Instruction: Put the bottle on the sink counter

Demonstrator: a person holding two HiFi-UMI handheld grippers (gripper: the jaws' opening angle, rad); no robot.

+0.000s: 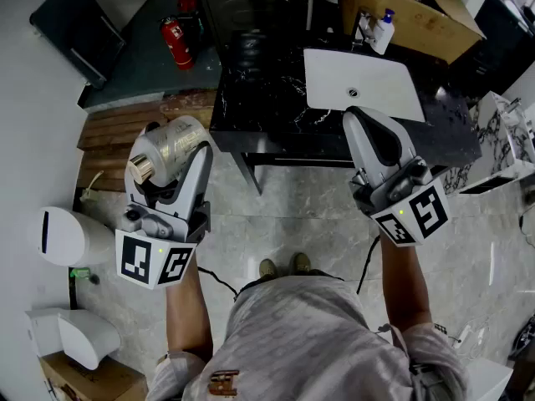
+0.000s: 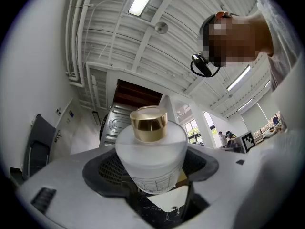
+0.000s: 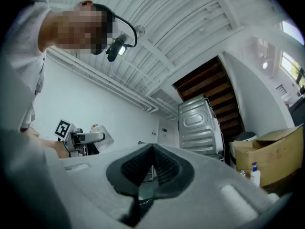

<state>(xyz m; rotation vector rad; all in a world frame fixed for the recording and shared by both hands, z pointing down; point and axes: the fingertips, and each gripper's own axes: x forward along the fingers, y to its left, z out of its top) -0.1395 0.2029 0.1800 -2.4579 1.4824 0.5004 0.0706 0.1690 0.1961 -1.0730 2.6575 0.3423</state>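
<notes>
A frosted white bottle (image 1: 170,147) with a gold cap (image 1: 140,170) lies tilted between the jaws of my left gripper (image 1: 177,159), which is shut on its body. It hangs above the floor, left of the black marble sink counter (image 1: 259,111). In the left gripper view the bottle (image 2: 151,151) fills the middle, its gold cap (image 2: 149,123) pointing toward the camera. My right gripper (image 1: 368,124) hovers over the counter's front edge, near the white sink basin (image 1: 364,82). Its jaws are shut with nothing between them, as the right gripper view (image 3: 151,163) shows.
A red fire extinguisher (image 1: 177,42) and a metal appliance (image 1: 251,11) stand beyond the counter. A cardboard box (image 1: 410,7) and a spray bottle (image 1: 383,30) sit at the back right. A white bin (image 1: 63,236) stands at the left, beside a wooden platform (image 1: 125,132).
</notes>
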